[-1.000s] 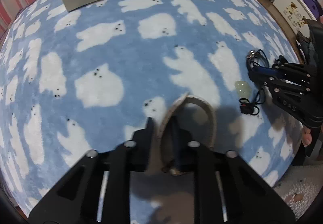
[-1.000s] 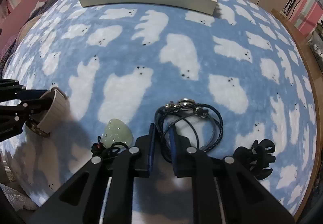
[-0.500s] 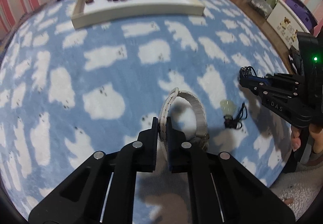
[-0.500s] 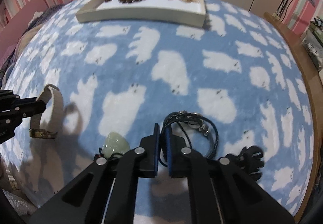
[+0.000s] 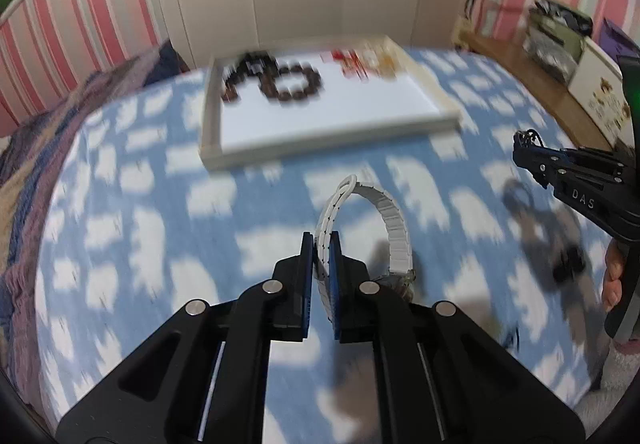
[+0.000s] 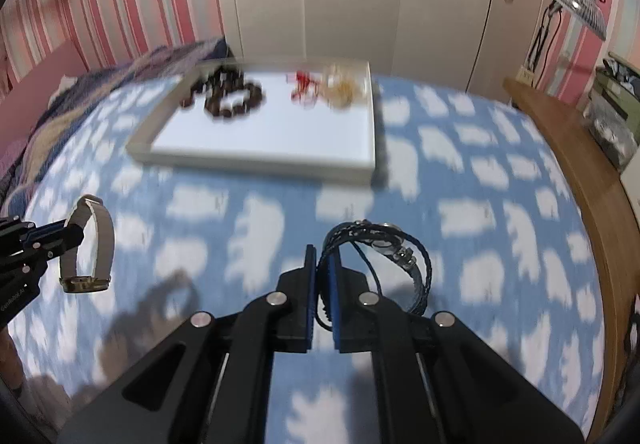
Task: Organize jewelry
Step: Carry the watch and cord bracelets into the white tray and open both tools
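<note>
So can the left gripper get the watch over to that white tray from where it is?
Probably yes. The left gripper is shut on the watch, lifted off the blanket, and only open blanket lies between it and the tray, whose near half is bare.

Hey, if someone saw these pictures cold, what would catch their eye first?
Likely the two lifted pieces: the left hand-held gripper pinches a white watch by its band, and the right hand-held gripper holds a dark braided bracelet, both above the blue bear-print blanket. Beyond them sits a white tray with brown beads and a red charm at its far end.
</note>
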`<state>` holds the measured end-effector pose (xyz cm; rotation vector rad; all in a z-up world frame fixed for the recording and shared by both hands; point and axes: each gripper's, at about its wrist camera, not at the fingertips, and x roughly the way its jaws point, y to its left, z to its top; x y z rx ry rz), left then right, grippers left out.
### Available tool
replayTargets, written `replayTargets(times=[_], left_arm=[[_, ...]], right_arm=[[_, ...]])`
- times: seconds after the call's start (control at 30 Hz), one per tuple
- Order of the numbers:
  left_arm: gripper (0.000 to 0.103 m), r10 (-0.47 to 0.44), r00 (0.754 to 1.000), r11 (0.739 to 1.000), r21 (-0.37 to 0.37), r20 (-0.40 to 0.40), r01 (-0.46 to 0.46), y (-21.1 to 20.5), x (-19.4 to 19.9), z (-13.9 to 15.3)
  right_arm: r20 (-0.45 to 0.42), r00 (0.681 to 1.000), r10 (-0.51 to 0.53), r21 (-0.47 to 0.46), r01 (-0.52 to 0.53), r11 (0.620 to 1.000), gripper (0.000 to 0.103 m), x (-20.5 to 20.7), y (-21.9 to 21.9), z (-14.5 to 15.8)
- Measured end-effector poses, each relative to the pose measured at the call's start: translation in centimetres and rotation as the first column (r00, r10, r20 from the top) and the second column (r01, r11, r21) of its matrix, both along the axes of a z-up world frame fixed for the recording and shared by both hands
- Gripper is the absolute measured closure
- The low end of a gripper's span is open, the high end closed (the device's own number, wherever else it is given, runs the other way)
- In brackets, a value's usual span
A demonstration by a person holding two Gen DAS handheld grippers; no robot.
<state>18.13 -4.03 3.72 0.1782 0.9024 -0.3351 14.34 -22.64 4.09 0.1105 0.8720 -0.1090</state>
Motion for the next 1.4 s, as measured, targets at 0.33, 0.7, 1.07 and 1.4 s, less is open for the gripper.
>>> replayTargets(times=[0.33, 0.7, 1.07, 1.4], left_arm=[[0.098, 0.134, 0.991, 0.991, -0.028, 0.012, -0.133, -0.2, 12.0, 1.5], [0.097, 0.216, 0.973, 0.976, -0.004, -0.079, -0.217, 0.1, 20.3, -2.8], [0.097, 0.261, 0.963, 0.964, 0.059, -0.065, -0.257, 0.4, 23.6, -5.6], [0.060, 0.265, 0.962, 0.964, 0.027, -0.062, -0.264, 0.5, 23.8, -5.3]], right_arm=[[0.034, 0.998, -0.059, 0.003, 0.059, 0.998, 0.097, 12.1, -1.2, 1.7], [-0.083, 0.992, -0.091, 0.037, 0.095, 0.995, 0.097, 21.5, -2.5, -3.3], [-0.163, 0.982, -0.100, -0.001, 0.101, 0.995, 0.098, 25.6, -1.6, -7.0], [-0.207, 0.976, -0.073, 0.006, 0.076, 0.997, 0.068, 25.9, -1.5, -6.5]])
